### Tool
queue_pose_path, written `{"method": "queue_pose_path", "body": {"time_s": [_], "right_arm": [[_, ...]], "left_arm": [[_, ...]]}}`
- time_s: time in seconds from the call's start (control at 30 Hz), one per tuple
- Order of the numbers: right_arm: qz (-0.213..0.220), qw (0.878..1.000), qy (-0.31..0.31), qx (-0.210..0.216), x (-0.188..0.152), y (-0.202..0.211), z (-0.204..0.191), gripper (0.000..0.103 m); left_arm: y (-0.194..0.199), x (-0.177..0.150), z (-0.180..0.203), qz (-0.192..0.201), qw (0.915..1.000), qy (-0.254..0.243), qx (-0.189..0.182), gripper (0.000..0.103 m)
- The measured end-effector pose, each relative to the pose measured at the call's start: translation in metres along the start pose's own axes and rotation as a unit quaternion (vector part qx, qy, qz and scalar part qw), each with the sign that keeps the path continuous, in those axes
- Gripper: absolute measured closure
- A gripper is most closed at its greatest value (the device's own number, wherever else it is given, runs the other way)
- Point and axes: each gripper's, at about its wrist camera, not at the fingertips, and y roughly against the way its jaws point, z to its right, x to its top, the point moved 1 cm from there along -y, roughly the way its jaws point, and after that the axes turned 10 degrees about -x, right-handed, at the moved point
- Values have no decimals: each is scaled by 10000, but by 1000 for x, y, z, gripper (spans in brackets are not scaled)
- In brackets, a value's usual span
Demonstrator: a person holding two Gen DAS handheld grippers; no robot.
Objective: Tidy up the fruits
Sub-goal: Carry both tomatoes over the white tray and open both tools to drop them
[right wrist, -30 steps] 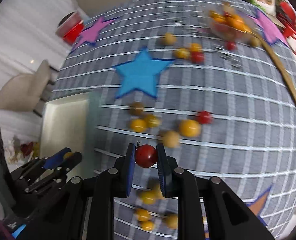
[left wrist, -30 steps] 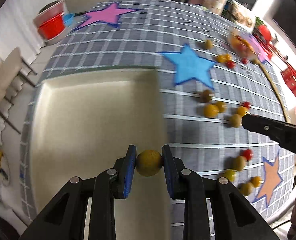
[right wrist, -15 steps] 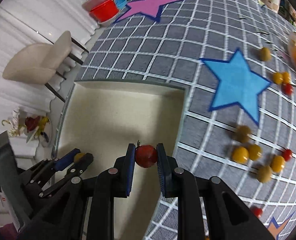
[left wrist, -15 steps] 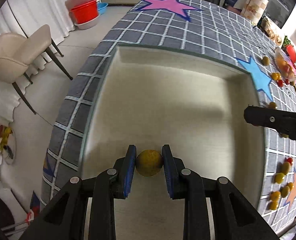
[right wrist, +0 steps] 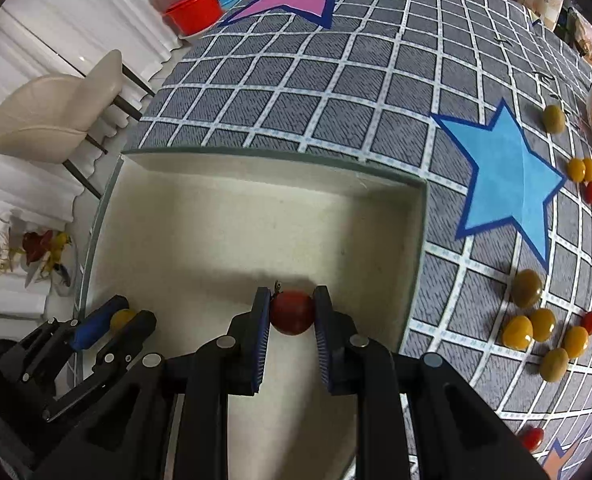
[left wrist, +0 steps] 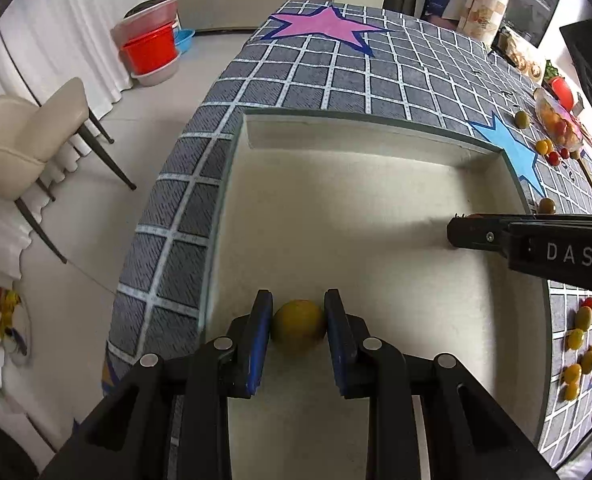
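My left gripper (left wrist: 298, 322) is shut on a yellow tomato (left wrist: 298, 325) and holds it over the near part of the cream tray (left wrist: 360, 136). My right gripper (right wrist: 292, 312) is shut on a red cherry tomato (right wrist: 293, 313) over the same tray (right wrist: 280, 164), near its right side. The left gripper also shows in the right wrist view (right wrist: 122, 320) at the tray's left edge. The right gripper's fingers (left wrist: 480, 234) reach in from the right in the left wrist view. The tray's floor looks bare.
Several yellow, green and red tomatoes (right wrist: 536, 324) lie on the grey checked cloth (right wrist: 336, 80) right of the tray. More tomatoes (right wrist: 582, 170) lie beyond the blue star (right wrist: 504, 184). A clear bowl of fruit (left wrist: 558, 124) stands far right. A beige chair (left wrist: 20, 140) stands left of the table.
Both grippers have moved left from over the cloth to over the tray, each still holding its tomato. In the last half second they moved a little further over the tray.
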Motion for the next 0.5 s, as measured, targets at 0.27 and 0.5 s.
{"method": "queue_pose_path", "body": {"time_s": [0.27,0.5], "right_arm": [[133,9998,46,-101,18,-7,-19,79],[70,9998,153,47,21,-6,-21,65]], "left_arm": [[-3,13,-4,51,9990,-410,149,75],[-4,12,2,-71,9997,-211,-72,38]]}}
